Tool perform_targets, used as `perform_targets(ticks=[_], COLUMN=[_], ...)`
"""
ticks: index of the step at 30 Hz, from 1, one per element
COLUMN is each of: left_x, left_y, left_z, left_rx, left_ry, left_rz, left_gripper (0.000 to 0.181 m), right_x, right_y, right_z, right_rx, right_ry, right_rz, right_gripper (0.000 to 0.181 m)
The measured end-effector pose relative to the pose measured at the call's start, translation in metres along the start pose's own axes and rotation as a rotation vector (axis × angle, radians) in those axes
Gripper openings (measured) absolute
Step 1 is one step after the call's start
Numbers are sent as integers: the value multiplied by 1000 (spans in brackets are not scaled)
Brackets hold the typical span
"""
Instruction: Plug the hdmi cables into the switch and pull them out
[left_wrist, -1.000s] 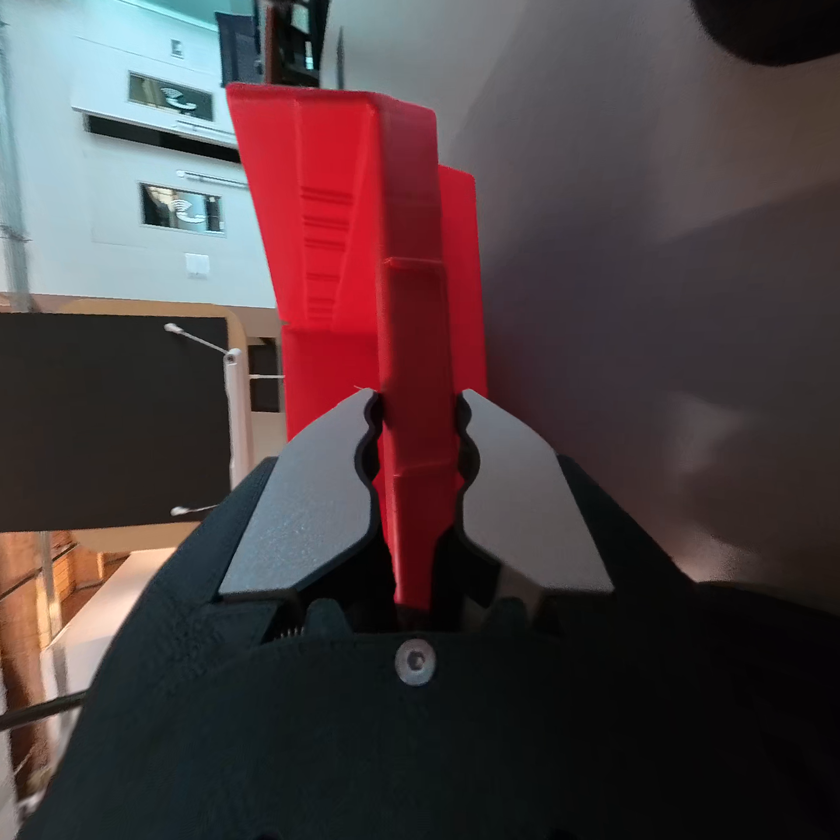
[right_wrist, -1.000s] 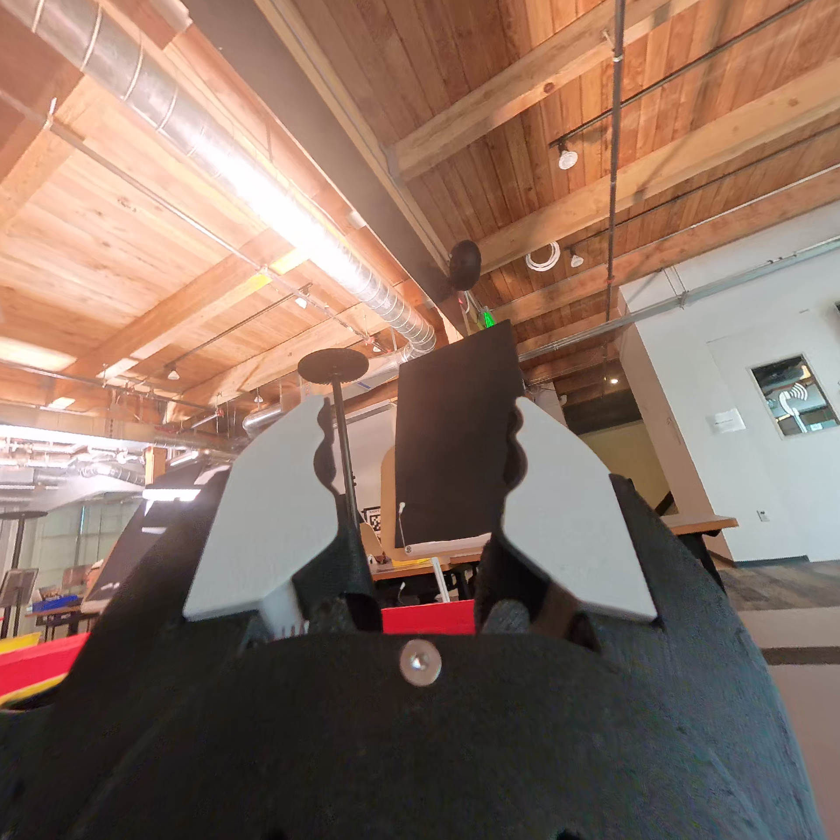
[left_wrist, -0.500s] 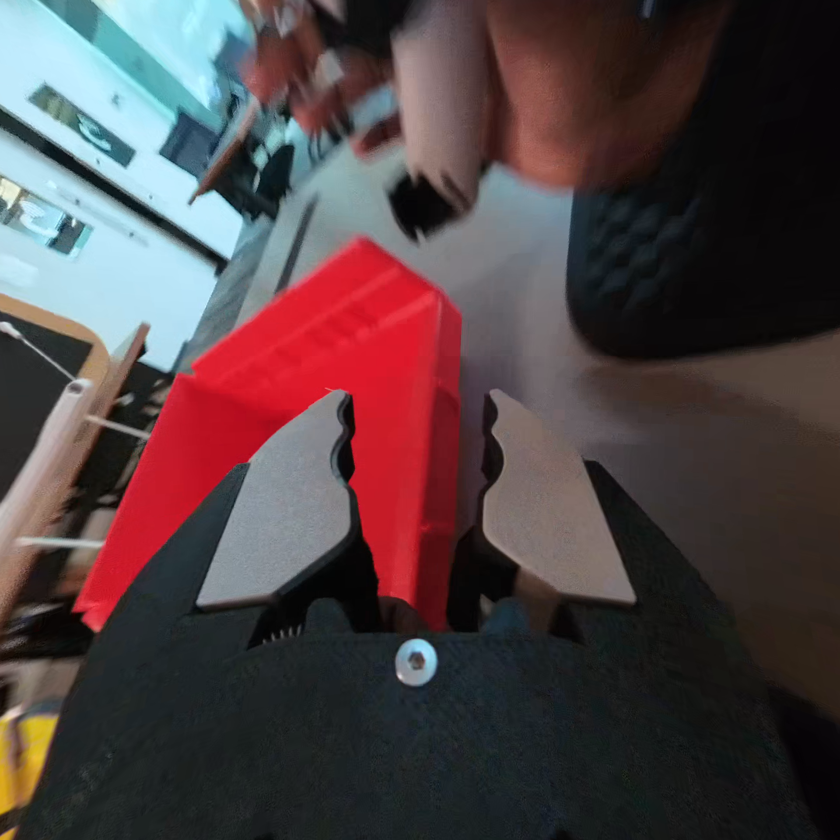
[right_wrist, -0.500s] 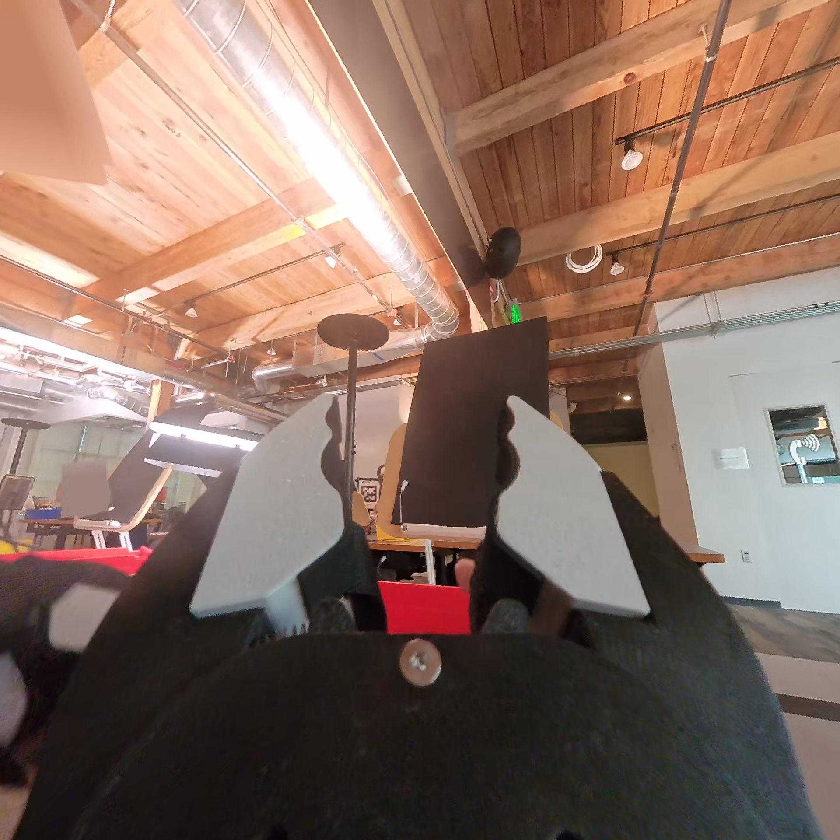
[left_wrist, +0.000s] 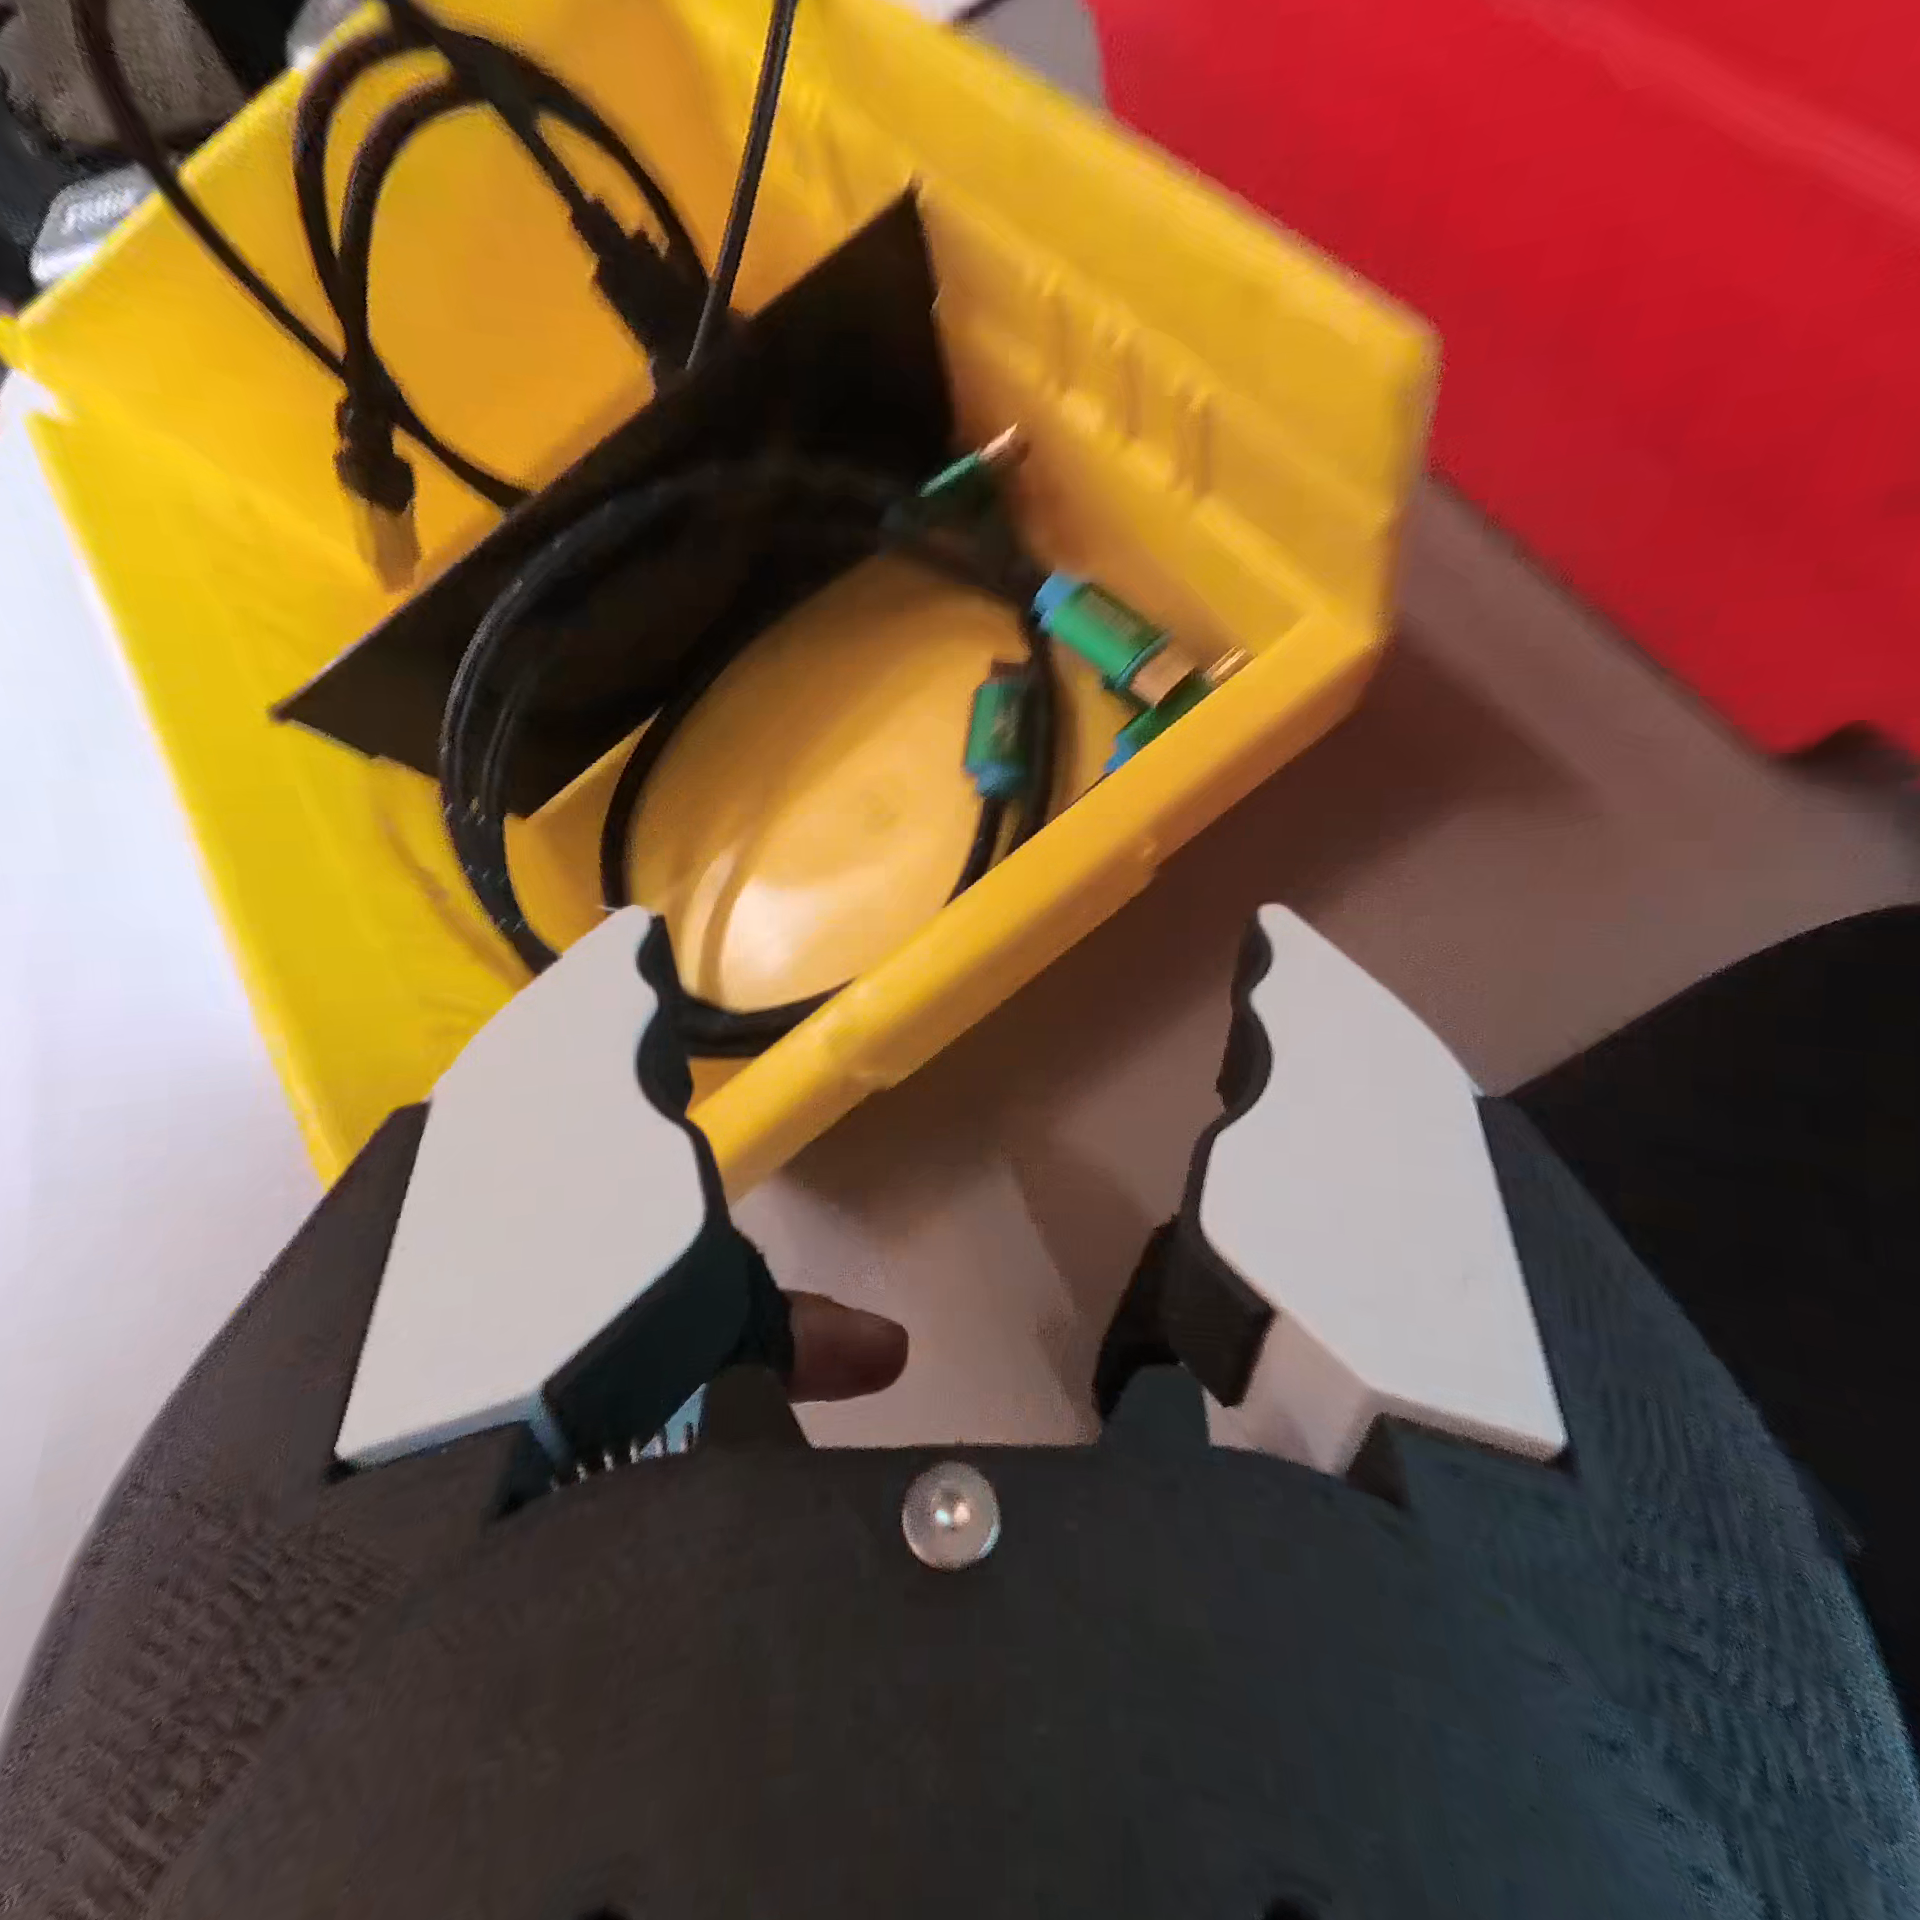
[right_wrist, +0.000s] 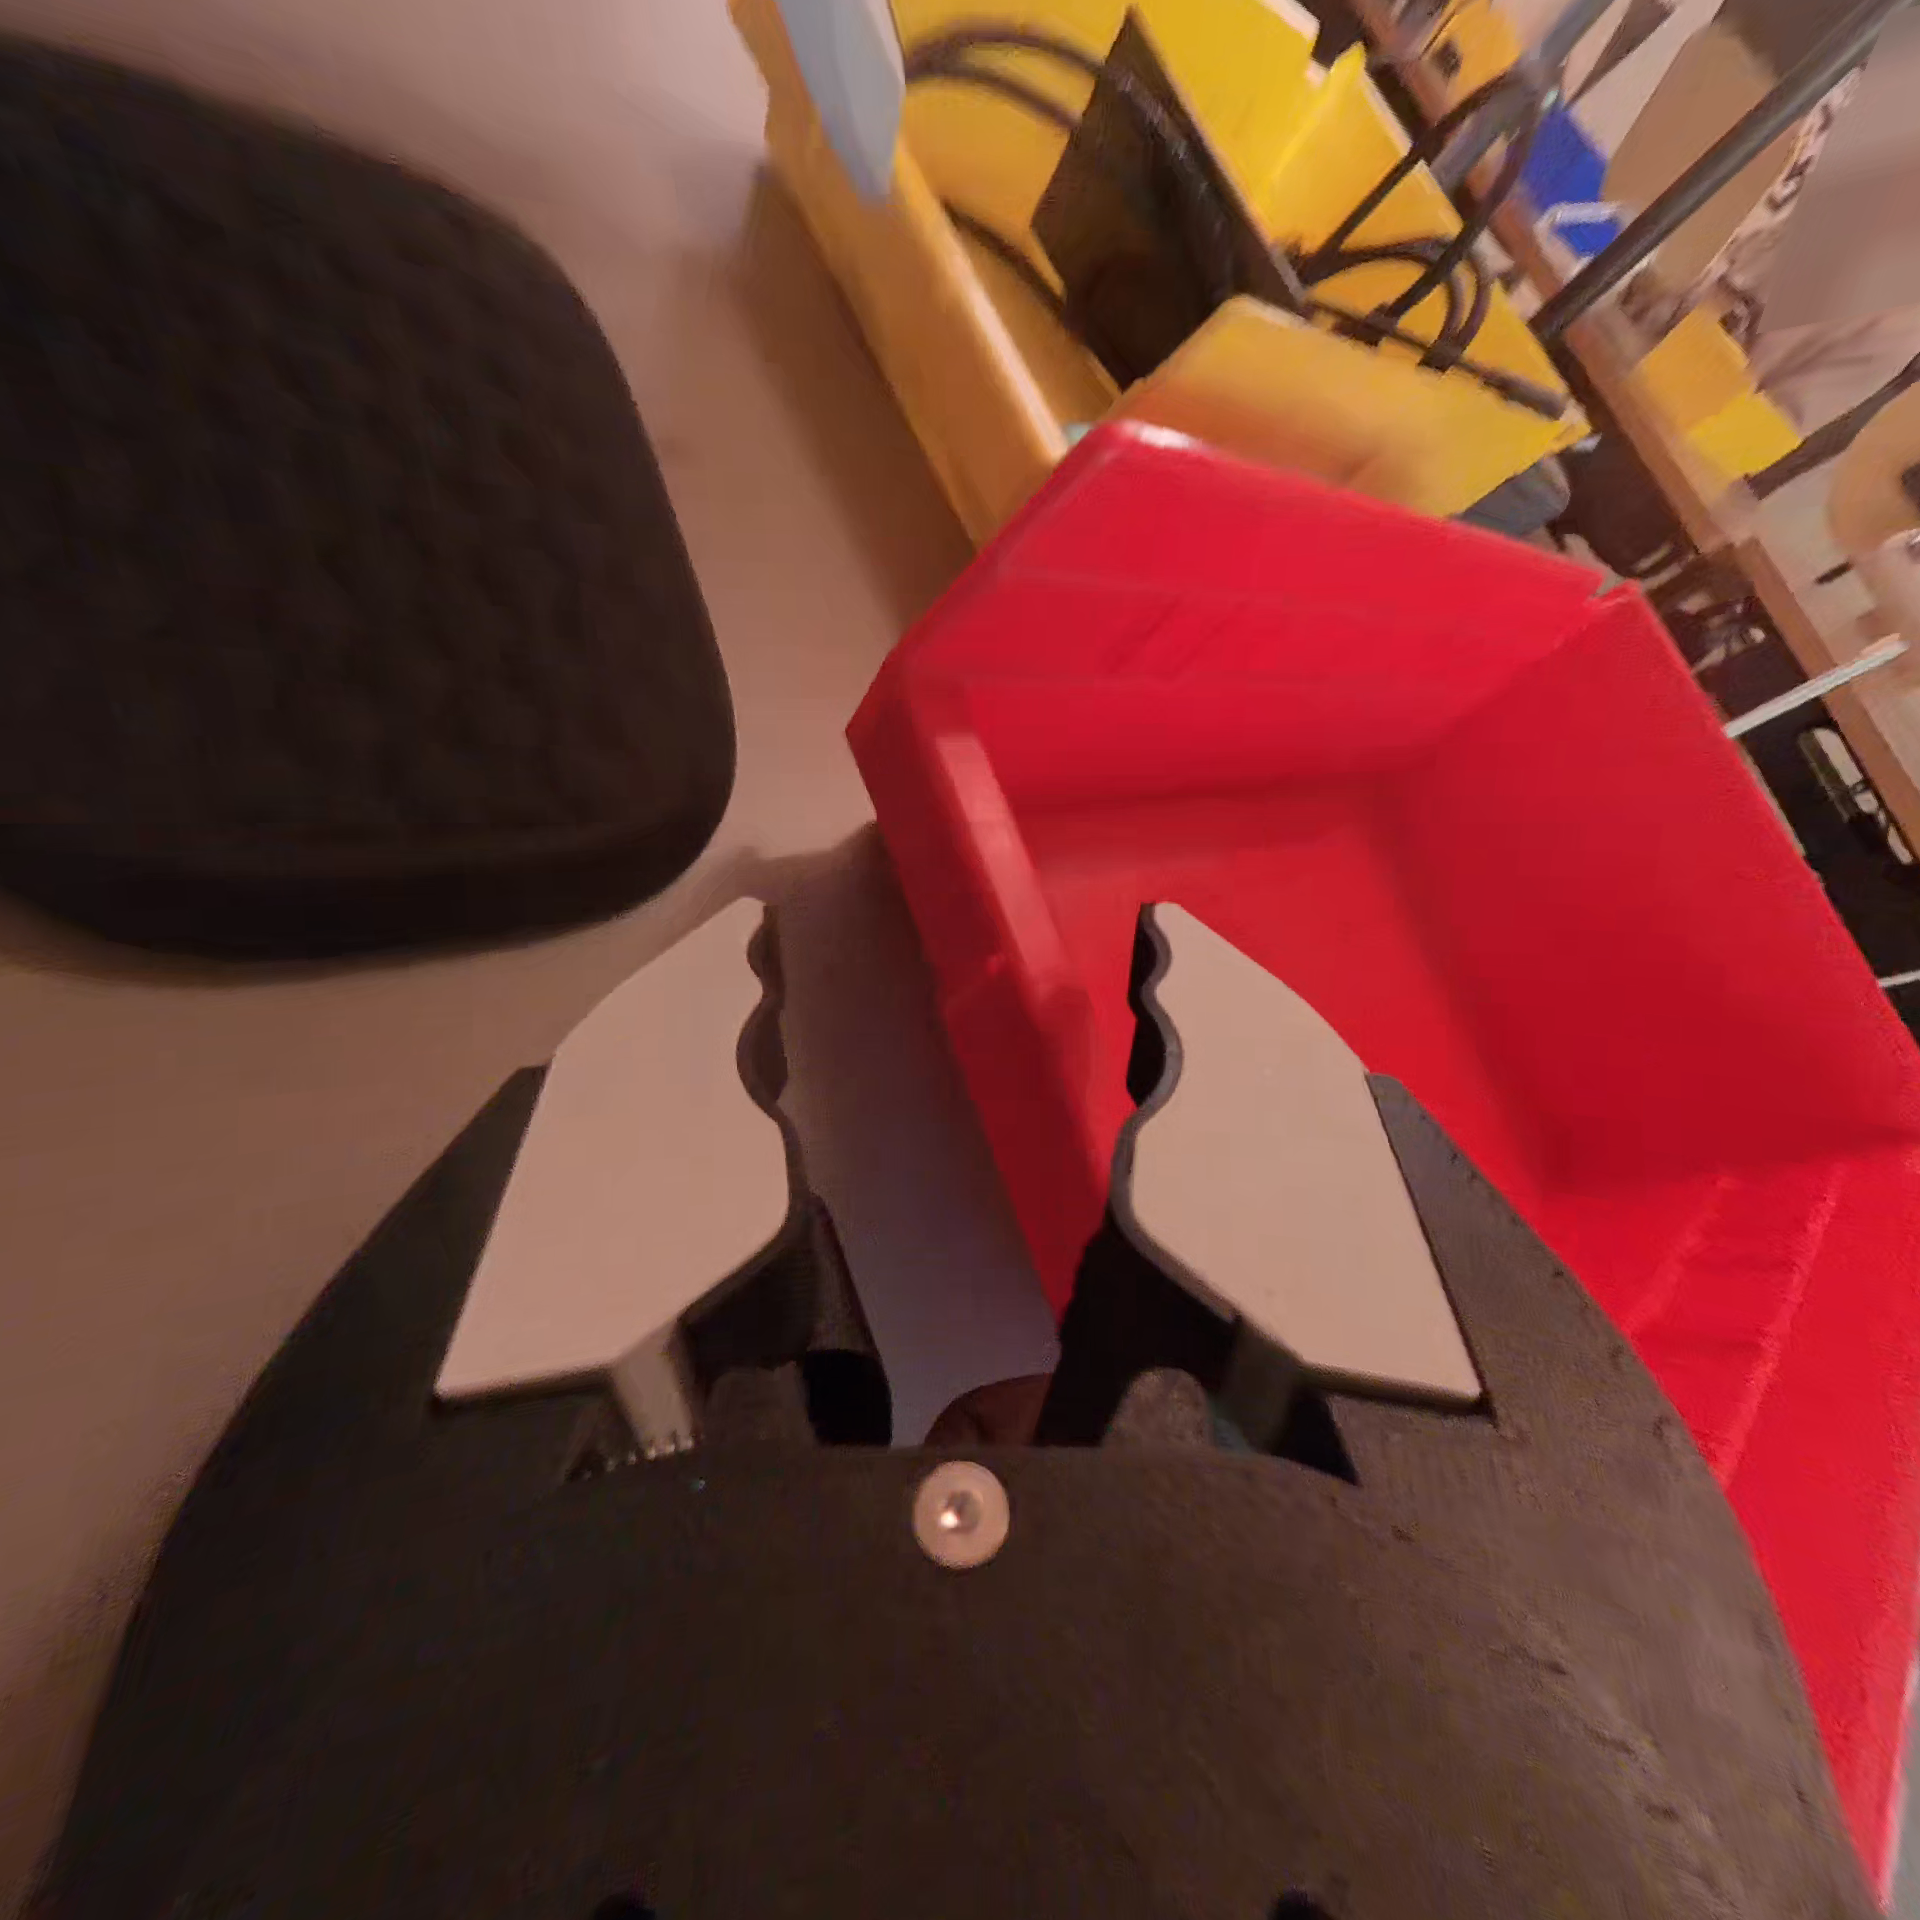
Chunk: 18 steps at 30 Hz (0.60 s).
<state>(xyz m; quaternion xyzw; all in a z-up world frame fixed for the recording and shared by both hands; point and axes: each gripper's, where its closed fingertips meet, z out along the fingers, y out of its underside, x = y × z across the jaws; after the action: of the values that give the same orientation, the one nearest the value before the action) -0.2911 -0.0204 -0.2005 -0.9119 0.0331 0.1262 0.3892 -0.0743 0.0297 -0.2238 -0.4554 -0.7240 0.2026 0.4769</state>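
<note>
Two views. Left wrist view: left gripper (left_wrist: 945, 1023), fingers now wide apart, empty, red bin (left_wrist: 1558, 312) released; hdmi cables (left_wrist: 748, 644) coiled in yellow bin (left_wrist: 1195, 416) on worktop (left_wrist: 1558, 779). Right wrist view: right gripper (right_wrist: 951, 1023) lowered from ceiling, open, empty, astride red bin's near wall; switch unseen, plugging unstarted.

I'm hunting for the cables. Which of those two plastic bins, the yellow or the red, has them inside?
The yellow bin: black cables with green plugs lie coiled in it. The red bin beside it looks empty.
</note>
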Motion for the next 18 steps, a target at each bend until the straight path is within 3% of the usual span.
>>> perform_targets(ticks=[5, 6, 9, 18], left_x=[11, 12, 4, -1], left_y=[14, 16, 33, 50], left_z=[17, 23, 44, 36], left_rx=[-45, -60, -181, -288], left_ry=[53, 44, -30, -22], left_rz=[177, 209, 242, 175], left_gripper=[79, 73, 54, 55], right_x=[10, 16, 23, 63], right_y=[17, 26, 39, 87], right_z=[5, 6, 6, -19], right_rx=[-97, -141, -224, -412], right_ry=[52, 95, 134, 299], right_rz=[28, 25, 37, 266], right_gripper=[57, 47, 44, 46])
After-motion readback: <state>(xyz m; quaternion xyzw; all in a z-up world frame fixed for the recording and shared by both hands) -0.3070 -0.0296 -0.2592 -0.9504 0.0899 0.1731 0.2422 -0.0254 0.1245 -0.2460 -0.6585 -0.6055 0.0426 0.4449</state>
